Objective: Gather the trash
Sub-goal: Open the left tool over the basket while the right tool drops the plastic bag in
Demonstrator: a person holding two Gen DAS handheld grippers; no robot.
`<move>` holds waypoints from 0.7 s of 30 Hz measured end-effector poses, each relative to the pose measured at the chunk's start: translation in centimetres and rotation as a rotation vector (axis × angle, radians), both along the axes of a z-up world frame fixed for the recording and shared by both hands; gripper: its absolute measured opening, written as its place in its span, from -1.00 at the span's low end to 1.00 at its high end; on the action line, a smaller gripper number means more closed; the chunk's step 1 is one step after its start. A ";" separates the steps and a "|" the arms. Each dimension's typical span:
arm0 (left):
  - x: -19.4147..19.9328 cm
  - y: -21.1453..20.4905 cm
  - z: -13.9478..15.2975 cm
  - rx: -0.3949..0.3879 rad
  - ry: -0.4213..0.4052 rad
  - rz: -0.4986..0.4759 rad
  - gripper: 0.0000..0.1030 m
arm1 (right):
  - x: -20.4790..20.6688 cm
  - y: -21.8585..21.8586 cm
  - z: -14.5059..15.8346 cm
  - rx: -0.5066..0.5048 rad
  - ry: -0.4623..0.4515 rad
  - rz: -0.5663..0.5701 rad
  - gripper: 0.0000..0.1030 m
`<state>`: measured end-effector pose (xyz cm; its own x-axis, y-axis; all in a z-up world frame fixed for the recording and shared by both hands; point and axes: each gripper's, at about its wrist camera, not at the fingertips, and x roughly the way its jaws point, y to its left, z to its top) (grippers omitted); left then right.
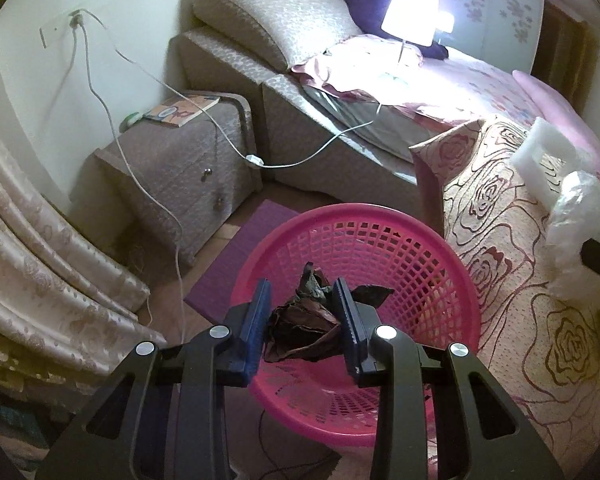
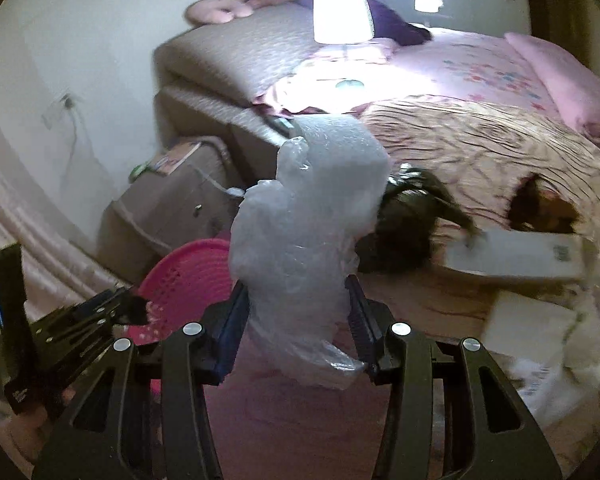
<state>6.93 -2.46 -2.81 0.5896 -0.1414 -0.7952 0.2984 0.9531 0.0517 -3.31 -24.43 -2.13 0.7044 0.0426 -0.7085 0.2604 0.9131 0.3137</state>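
My left tongs (image 1: 304,312) grip a crumpled brown wrapper (image 1: 308,328) over the pink basket (image 1: 452,280), which stands on the floor against the bed's near edge. My right tongs (image 2: 298,308) clamp a wad of clear plastic (image 2: 304,232) above the bedspread (image 2: 480,152). Next, I judge, both go into the basket. Its rim is wide; the nightstand (image 1: 180,168) stands well clear.

Dark crumpled wrapper (image 1: 300,324) pinched between fingers above pink mesh basket (image 1: 440,280). Clear bubble wrap wad (image 2: 300,248) upright, clamped; more scraps on bed.
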 end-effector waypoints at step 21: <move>-1.4 -1.1 1.6 0.000 -0.042 -0.033 -0.40 | -6.8 -0.1 4.4 0.013 -0.102 0.012 -0.11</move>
